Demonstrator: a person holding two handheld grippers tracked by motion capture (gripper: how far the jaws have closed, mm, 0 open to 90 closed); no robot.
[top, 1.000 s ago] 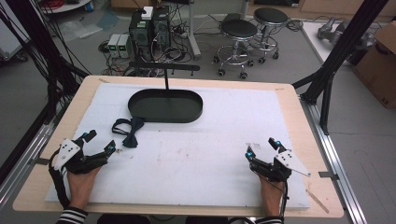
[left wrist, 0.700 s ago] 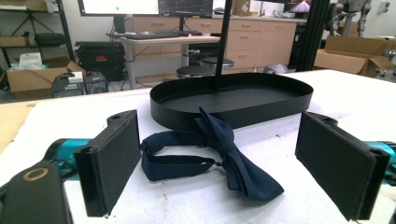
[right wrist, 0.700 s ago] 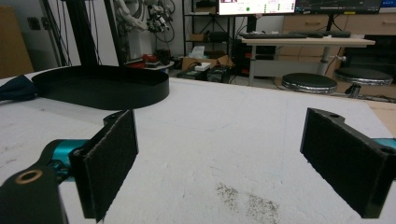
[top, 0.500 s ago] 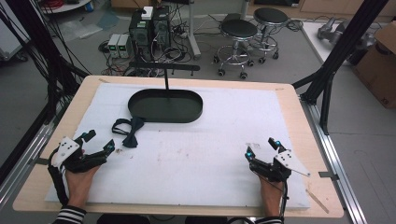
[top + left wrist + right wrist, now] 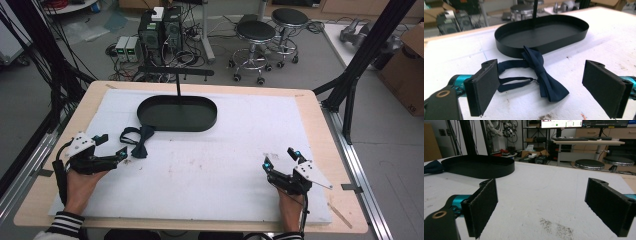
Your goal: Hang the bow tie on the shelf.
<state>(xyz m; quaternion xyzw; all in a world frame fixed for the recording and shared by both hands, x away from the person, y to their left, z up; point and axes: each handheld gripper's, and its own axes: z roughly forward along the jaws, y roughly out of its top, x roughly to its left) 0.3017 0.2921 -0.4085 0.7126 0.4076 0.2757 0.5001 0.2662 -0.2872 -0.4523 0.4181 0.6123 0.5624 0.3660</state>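
Note:
A navy bow tie (image 5: 139,140) with its strap looped lies on the white mat just in front of a black oval tray (image 5: 200,121) that has an upright post. In the left gripper view the bow tie (image 5: 541,77) lies a short way ahead of the open jaws, with the tray (image 5: 506,47) behind it. My left gripper (image 5: 111,147) stands open at the mat's left, just left of the bow tie and apart from it. My right gripper (image 5: 280,158) rests open and holds nothing at the mat's front right, far from the bow tie (image 5: 432,167) and the tray (image 5: 499,168).
The white mat (image 5: 235,145) covers a wooden table (image 5: 325,130). Black frame posts (image 5: 365,55) rise at both sides of the table. Stools, computers and cables stand on the floor behind. Dark specks (image 5: 554,225) mark the mat by the right gripper.

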